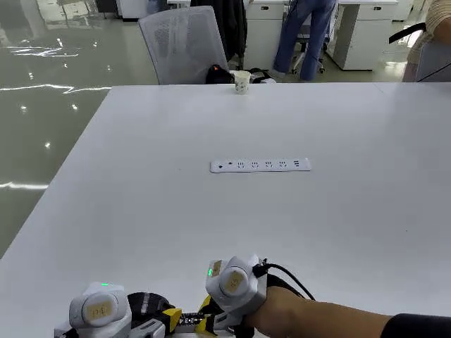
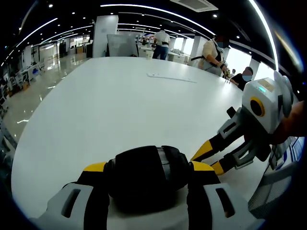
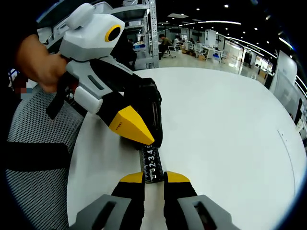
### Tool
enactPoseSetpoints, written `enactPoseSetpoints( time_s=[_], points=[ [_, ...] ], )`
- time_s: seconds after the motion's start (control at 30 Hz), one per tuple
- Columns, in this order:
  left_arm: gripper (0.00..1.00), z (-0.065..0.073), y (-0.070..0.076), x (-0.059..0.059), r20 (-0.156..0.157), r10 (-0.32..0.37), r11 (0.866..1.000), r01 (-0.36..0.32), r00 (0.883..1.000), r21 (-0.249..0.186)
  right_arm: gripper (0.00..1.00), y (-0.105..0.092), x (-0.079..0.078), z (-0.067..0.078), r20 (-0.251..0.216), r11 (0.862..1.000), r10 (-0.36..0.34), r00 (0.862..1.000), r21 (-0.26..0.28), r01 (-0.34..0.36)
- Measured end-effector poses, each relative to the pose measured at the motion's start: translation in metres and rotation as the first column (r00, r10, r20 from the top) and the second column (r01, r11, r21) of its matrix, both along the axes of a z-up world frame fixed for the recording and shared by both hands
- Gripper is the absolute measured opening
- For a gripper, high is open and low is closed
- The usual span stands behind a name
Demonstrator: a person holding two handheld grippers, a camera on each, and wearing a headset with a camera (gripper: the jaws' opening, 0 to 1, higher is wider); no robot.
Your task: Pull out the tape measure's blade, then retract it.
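Note:
The black tape measure sits low over the white table, and my left gripper is shut on its case, one yellow-tipped jaw on each side. In the head view the case lies at the bottom edge beside my left gripper. A short length of the blade, with printed numbers, sticks out of the case. My right gripper is shut on the blade's end. In the head view my right gripper is just right of the case.
A white power strip lies mid-table. A paper cup stands at the far edge, with a grey mesh chair behind it. A person stands by desks beyond. The table's left edge drops to a glossy floor.

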State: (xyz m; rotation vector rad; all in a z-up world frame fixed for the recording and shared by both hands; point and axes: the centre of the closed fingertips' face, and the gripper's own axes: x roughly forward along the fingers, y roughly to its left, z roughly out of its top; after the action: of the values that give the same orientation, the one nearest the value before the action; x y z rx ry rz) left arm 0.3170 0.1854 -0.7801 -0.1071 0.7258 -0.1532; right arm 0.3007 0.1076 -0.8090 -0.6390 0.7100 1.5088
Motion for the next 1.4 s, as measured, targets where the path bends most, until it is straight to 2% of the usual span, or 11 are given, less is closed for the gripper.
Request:
enactPoseSetpoints(
  time_s=[0.9, 1.4],
  points=[
    [0.61, 0.0, -0.001, -0.002, 0.0, -0.002, 1.0, 0.002, 1.0, -0.002, 0.12, 0.014, -0.004, 0.0, 0.021, 1.0, 0.012, 1.0, 0.021, -0.013],
    [0.61, 0.0, -0.001, -0.002, 0.001, -0.001, 1.0, 0.001, 1.0, -0.003, 0.12, 0.021, -0.004, 0.001, 0.007, 0.999, 0.001, 1.0, 0.045, -0.001]
  ],
)
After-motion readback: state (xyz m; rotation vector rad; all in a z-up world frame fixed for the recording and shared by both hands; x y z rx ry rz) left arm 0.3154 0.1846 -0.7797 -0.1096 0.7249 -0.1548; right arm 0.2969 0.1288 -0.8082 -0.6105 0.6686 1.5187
